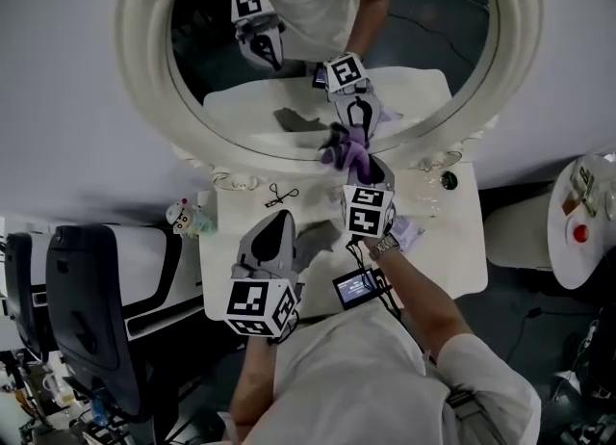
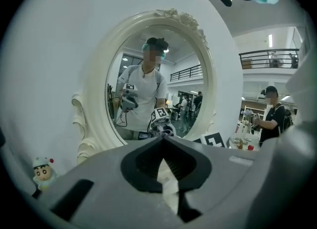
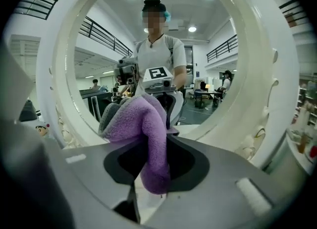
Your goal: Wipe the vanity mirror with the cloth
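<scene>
the right gripper [image 1: 352,158] has its jaws clamped on a purple cloth [image 3: 143,124]. the cloth's bunched end meets the lower glass of the oval vanity mirror [image 1: 433,34], just above its white frame. the left gripper [image 2: 163,140] hovers over the white table [image 1: 452,250], jaws pressed together, empty. each gripper's cube bears black-and-white square markers. a small lit screen [image 1: 358,286] by the right wrist is too small to read.

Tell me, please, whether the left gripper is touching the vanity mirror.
Apart. The head view shows the left gripper over the table, with tabletop between it and the vanity mirror.
</scene>
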Tool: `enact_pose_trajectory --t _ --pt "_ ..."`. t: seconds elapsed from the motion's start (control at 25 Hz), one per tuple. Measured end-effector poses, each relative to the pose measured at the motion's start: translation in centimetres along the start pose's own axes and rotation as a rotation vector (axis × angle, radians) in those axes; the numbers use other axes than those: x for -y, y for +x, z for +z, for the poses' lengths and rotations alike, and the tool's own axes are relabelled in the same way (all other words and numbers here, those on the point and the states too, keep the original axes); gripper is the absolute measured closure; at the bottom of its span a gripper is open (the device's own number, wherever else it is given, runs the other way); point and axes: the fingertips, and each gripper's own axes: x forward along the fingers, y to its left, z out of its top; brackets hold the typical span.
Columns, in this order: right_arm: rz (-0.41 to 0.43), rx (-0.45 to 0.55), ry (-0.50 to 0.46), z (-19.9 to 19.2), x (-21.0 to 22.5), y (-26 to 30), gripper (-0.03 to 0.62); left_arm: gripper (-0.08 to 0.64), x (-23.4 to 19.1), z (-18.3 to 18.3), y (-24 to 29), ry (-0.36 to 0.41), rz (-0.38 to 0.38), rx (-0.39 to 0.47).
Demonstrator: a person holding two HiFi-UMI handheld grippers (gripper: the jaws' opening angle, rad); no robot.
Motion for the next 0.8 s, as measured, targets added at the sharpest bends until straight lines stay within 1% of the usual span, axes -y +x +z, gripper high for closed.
enact_pose_trajectory --t 0.16,0.36,0.44,0.52,0.64,0.8 --pt "-0.064 0.035 0.012 1.4 4.1 -1.1 0.482 0.557 1.3 -0.2 1.1 0.006 -0.042 -0.005" --pt "-0.153 0.086 -0.004 3.1 8.5 -2.8 0.480 0.557 2.9 -0.3 2.2 0.003 -0.098 -0.002" --pt "-0.184 0.102 0.019 3.7 10.0 -3.4 0.480 0.557 3.3 -0.4 2.5 0.001 -0.118 -0.006" --pt "-0.202 0.114 0.044 4.4 11.1 -3.9 0.480 0.557 3.5 -0.5 2.6 -0.002 -0.136 -0.006" --pt "-0.238 0.133 0.058 5.4 11.9 -4.6 0.480 0.557 3.5 -0.6 2.3 -0.001 -0.159 -0.003" --pt "-0.284 0.196 0.086 7.2 12.5 -6.4 0.483 0.557 2.4 -0.7 1.4 -0.010 -0.169 0.003"
